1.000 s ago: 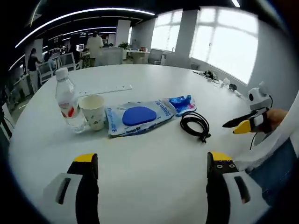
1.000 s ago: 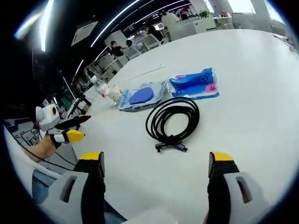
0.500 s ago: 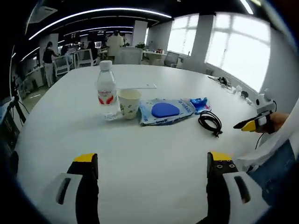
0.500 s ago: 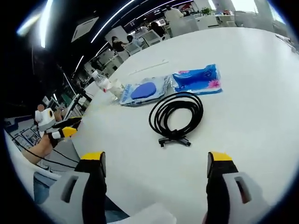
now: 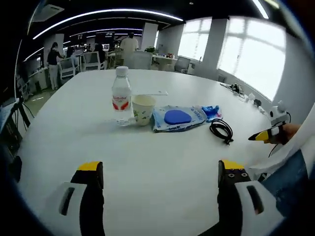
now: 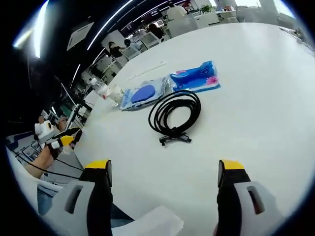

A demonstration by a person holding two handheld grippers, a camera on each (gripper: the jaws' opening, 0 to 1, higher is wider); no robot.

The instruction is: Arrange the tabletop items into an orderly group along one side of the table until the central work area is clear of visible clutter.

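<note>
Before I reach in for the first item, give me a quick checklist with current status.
1. Left gripper open and empty: ok.
2. Right gripper open and empty: ok.
3. Black cable coiled, lying apart from the blue packet: ok.
4. Water bottle upright, cap on: ok.
5. Paper cup upright beside the bottle; whether it holds liquid: cannot tell.
6. Central area free of clutter: not ok, the items sit in a row across the middle of the table.
</note>
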